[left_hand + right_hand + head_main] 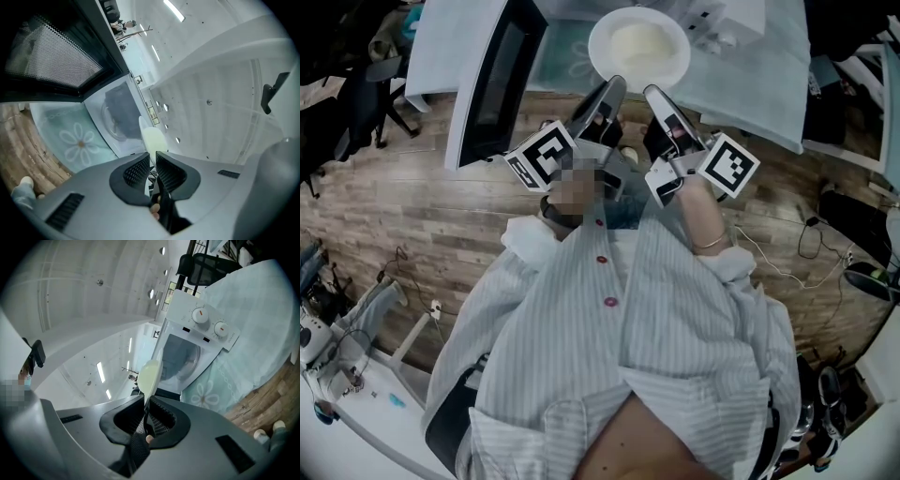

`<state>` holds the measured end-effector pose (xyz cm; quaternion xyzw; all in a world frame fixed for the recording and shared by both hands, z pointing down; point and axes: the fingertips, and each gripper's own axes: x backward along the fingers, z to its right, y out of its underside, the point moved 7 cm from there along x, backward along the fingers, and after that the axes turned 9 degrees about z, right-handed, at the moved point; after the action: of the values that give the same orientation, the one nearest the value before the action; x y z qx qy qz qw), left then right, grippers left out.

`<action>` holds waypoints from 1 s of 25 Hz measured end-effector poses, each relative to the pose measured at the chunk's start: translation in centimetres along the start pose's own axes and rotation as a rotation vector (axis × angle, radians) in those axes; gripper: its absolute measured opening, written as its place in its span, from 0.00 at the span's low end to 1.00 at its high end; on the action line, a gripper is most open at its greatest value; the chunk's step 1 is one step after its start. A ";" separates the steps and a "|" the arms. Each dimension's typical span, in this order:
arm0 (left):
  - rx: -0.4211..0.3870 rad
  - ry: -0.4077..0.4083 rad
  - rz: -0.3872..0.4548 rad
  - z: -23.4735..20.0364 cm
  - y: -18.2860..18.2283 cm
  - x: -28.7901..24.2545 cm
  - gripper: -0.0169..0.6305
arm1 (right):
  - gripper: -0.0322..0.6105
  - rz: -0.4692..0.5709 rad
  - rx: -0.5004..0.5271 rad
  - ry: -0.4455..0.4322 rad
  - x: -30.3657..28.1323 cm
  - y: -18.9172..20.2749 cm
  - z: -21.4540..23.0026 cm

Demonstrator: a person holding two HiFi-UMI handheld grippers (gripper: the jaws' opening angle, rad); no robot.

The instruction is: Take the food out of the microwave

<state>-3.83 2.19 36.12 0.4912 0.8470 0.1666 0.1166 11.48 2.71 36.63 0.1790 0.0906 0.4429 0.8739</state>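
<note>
A white plate (639,47) of pale food hangs level in front of the white microwave (736,17), just outside its open cavity (119,112). My left gripper (614,86) is shut on the plate's near rim at its left, and my right gripper (652,92) is shut on the near rim at its right. In the left gripper view the plate (152,139) stands edge-on with its rim pinched between the ribbed pads of the left gripper (152,165). In the right gripper view the rim of the plate (150,375) runs down into the closed jaws of the right gripper (146,409).
The microwave's dark-windowed door (492,80) stands swung open to the left of the plate. The microwave sits on a table under a pale green flowered cloth (567,47). Two knobs (200,315) are on its control panel. Wooden floor (412,197) lies below, with chairs and cables around.
</note>
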 end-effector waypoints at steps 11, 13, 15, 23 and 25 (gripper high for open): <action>-0.005 0.001 0.020 0.3 -0.2 0.3 0.10 | 0.14 0.001 -0.007 -0.011 0.0 0.1 -0.3; -0.001 0.002 0.022 0.4 -0.1 0.3 0.10 | 0.14 0.000 -0.004 -0.013 0.0 0.0 -0.4; 0.000 0.003 0.023 0.4 -0.1 0.4 0.10 | 0.14 -0.001 -0.003 -0.013 0.0 0.1 -0.4; 0.001 -0.001 0.027 0.3 -0.1 0.4 0.10 | 0.14 0.002 -0.009 -0.016 0.0 0.1 -0.3; 0.001 -0.001 0.028 0.3 -0.1 0.4 0.10 | 0.14 0.003 -0.011 -0.013 0.1 0.1 -0.2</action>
<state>-3.95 2.51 35.77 0.5030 0.8401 0.1676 0.1144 11.38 2.88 36.45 0.1771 0.0820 0.4433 0.8749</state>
